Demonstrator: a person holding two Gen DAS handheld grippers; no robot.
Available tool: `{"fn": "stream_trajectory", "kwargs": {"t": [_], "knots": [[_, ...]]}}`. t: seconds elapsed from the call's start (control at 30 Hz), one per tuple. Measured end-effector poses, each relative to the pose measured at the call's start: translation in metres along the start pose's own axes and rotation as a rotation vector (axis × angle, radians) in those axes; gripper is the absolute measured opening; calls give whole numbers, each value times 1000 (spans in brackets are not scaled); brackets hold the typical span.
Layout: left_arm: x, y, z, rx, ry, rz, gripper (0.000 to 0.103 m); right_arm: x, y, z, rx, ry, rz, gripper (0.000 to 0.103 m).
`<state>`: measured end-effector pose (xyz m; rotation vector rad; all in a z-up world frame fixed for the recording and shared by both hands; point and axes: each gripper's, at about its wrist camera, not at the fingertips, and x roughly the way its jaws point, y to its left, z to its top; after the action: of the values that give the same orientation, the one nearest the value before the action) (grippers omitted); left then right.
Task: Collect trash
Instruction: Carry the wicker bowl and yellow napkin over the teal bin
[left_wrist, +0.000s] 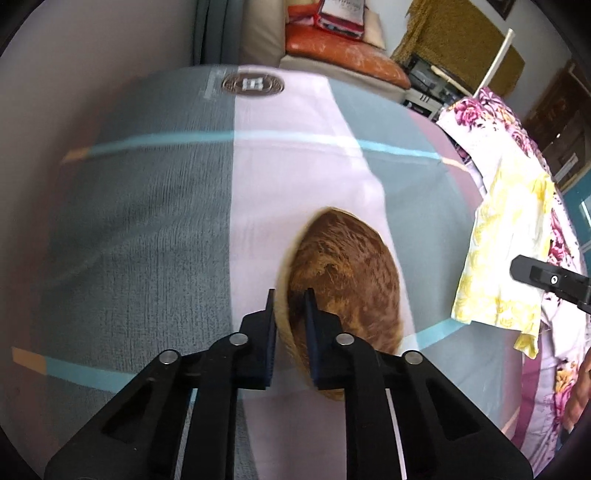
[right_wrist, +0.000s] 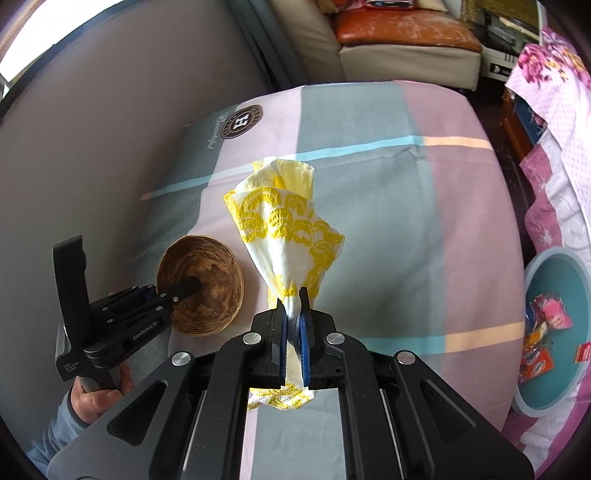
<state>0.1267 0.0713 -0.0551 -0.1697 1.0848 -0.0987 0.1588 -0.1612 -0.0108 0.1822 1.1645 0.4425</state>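
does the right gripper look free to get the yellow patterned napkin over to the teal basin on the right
Probably yes: the right gripper grips the yellow patterned napkin, and nothing stands between it and the teal basin.

In the left wrist view the right gripper (left_wrist: 554, 282) is cut off by the edge at three o'clock, its fingertips out of sight; the near end of the coconut shell (left_wrist: 347, 280) is hidden behind the left gripper (left_wrist: 291, 295); the bedsheet (left_wrist: 147, 221) is smeared by motion blur; in the right wrist view the teal basin (right_wrist: 550, 391) at four o'clock is cropped by the edge, the wrappers (right_wrist: 535, 362) in it too small to read; the napkin (right_wrist: 288, 229) is partly hidden between the pads; the person's hand (right_wrist: 92, 398) at eight o'clock is half covered by the handle.
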Motion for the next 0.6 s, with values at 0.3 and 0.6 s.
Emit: {"fn": "stream_trajectory", "kwargs": {"t": [0.3, 0.6], "knots": [[-9, -63, -3, 159, -28, 31, 10, -23, -43, -15, 76, -56, 22, 5], [-12, -124, -7, 272, -28, 20, 10, -54, -88, -34, 149, -129, 48, 5]]}}
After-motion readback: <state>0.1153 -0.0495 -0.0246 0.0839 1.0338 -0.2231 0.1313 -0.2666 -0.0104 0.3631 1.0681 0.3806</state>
